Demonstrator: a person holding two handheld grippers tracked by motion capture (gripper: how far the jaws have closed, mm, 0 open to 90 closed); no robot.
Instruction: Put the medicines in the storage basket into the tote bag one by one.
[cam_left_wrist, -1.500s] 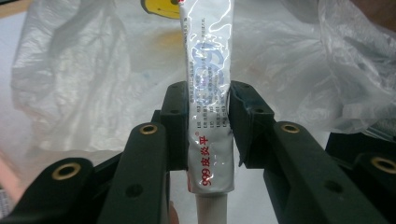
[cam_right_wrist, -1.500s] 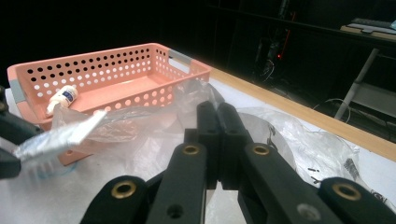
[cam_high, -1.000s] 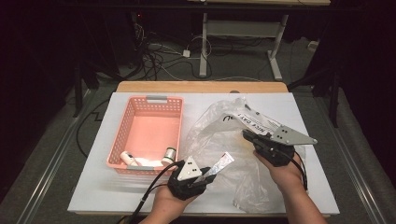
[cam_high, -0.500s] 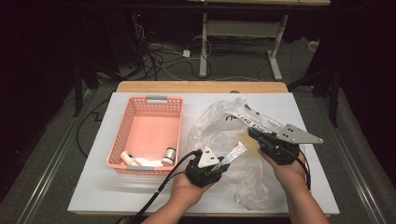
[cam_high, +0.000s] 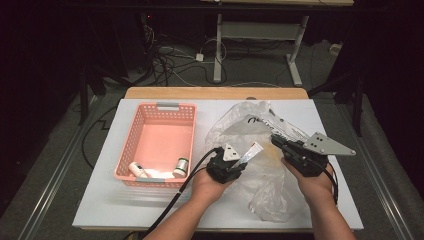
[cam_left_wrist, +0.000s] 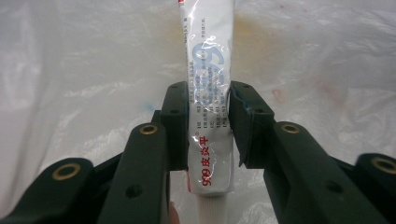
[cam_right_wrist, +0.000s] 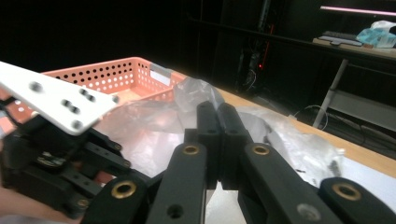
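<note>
Over the crumpled clear plastic bag, left gripper clamping a white printed tube, right gripper pinching the bag film, jaws fully closed, pink perforated basket sitting well left.

Glossy foil-like tube, crinkled translucent plastic bag — matt perforated plastic basket

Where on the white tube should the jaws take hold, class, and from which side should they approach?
Across the flat middle of the white tube, coming in from its cap end, as the left gripper does: the jaws press the two narrow edges, so the flattened body sits between them without rolling. The right gripper pinches the plastic bag.
</note>
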